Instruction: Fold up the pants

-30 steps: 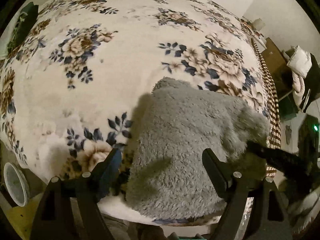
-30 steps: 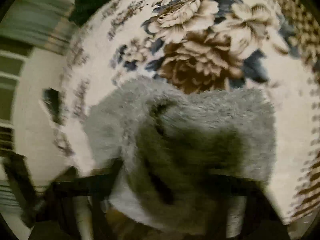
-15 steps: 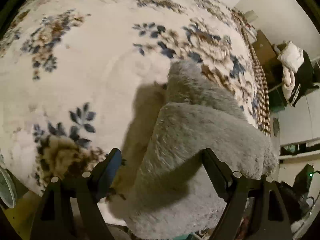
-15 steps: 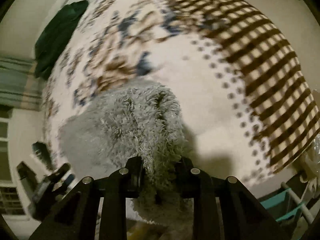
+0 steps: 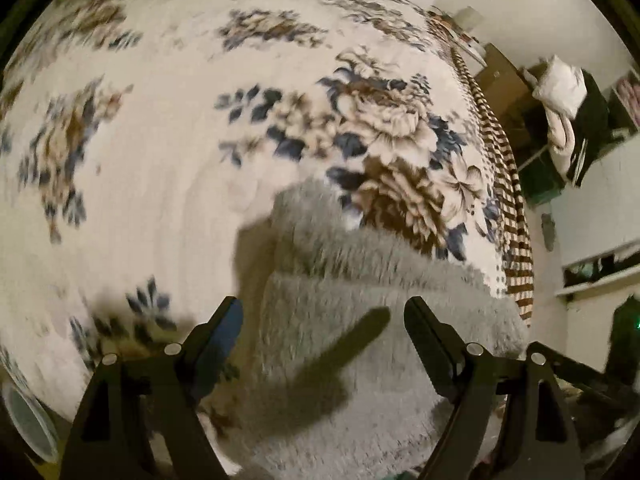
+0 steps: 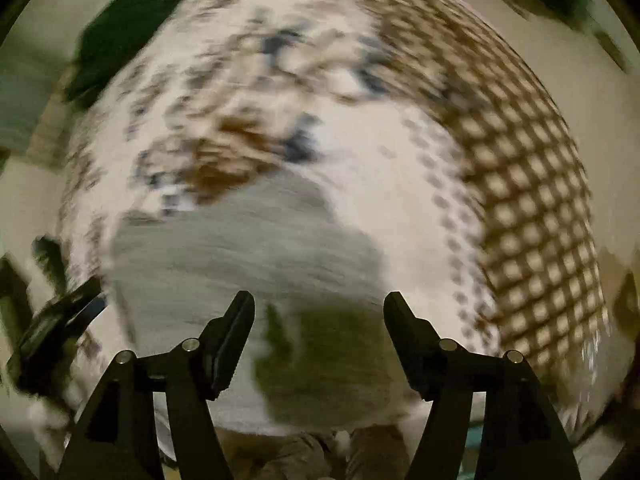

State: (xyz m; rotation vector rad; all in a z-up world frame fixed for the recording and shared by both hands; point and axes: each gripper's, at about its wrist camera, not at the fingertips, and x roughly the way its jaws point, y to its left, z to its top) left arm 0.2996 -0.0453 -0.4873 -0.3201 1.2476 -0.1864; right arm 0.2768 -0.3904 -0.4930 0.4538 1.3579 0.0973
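Note:
The grey fluffy pants (image 5: 360, 320) lie folded in a thick bundle on the floral bedspread (image 5: 160, 140), near the bed's front edge. My left gripper (image 5: 322, 312) is open and empty, its fingers spread just above the bundle's near part. In the right wrist view the pants (image 6: 248, 248) are a blurred grey patch on the bedspread (image 6: 400, 168). My right gripper (image 6: 318, 308) is open and empty, held above the bundle's near edge.
A checked brown border (image 6: 532, 184) runs along the bed's right side. A dark green cloth (image 6: 132, 28) lies at the bed's far end. Shelves with a white bundle (image 5: 560, 88) stand to the right. A round white object (image 5: 24, 420) sits low at the left.
My right gripper opened and let go of the pants fold it was pinching. The lifted fold dropped onto the bundle. Both grippers pulled back a little.

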